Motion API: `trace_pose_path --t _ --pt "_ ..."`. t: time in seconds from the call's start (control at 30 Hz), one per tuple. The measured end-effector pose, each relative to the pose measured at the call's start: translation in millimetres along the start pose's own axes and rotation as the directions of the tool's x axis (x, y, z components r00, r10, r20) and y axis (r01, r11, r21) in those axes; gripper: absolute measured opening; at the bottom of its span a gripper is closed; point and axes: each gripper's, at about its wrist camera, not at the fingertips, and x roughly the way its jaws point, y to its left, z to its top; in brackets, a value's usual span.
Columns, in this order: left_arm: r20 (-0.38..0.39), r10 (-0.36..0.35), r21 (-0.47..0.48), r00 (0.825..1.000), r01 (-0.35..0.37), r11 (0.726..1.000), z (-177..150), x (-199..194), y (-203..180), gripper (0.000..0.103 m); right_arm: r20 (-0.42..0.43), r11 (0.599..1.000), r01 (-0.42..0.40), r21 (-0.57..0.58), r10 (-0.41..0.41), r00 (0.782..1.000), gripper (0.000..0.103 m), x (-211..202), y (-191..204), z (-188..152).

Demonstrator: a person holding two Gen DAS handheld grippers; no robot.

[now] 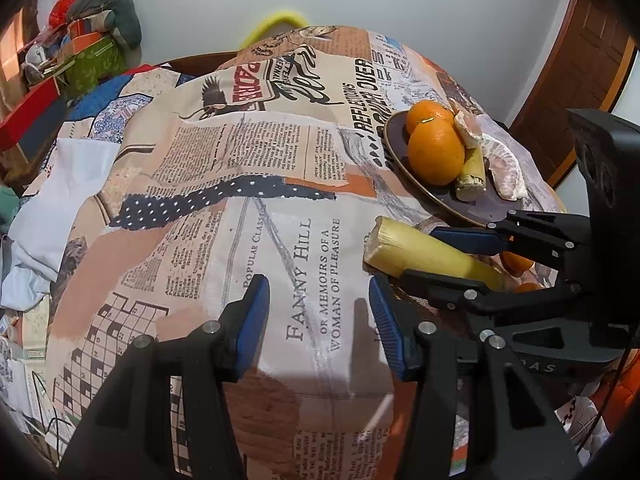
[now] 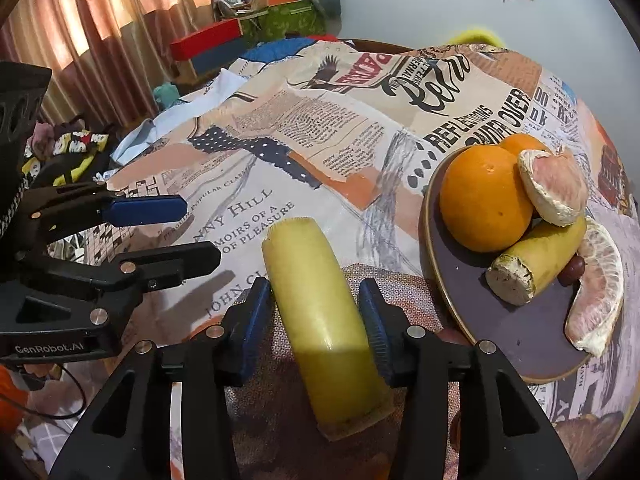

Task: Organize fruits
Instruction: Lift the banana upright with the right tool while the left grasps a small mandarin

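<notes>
My right gripper [image 2: 316, 320] is shut on a yellow banana piece [image 2: 316, 304], held just above the printed tablecloth, left of a dark plate [image 2: 500, 340]. The same piece [image 1: 424, 252] shows in the left wrist view between the right gripper's fingers [image 1: 464, 240]. The plate [image 1: 476, 210] holds two oranges [image 2: 484, 200], another banana piece [image 2: 536, 264] and pomelo segments [image 2: 596, 300]. My left gripper [image 1: 318, 316] is open and empty over the cloth, left of the right gripper; it also shows in the right wrist view [image 2: 192, 232].
A newspaper-print tablecloth [image 1: 240, 200] covers the round table. Boxes and clutter [image 2: 256, 24] stand at the far left by curtains. More orange fruit [image 1: 518, 264] lies behind the right gripper. A wooden door [image 1: 576, 72] is at the right.
</notes>
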Motion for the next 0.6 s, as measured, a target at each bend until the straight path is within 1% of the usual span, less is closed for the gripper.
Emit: trace_pose_path --t 0.07,0.3,0.43,0.6 --pt "0.005 0.001 -0.004 1.000 -0.001 1.000 2 -2 -1 0.052 0.015 1.000 -0.004 0.021 0.004 1.000 0.036 -4 -1 -1" --pt "0.035 -0.013 0.008 0.999 0.013 1.000 7 -19 -14 0.052 0.126 0.995 0.000 0.098 -0.013 0.992 0.035 -41 -11 -4" --pt "0.052 -0.036 0.028 0.998 0.034 0.999 8 -28 -32 0.052 0.189 0.990 0.021 0.140 -0.047 0.981 0.034 -71 -18 -12" --pt "0.050 -0.066 0.051 0.997 0.064 0.997 7 -33 -56 0.052 0.261 0.978 0.054 0.202 -0.107 0.959 0.034 -110 -28 -28"
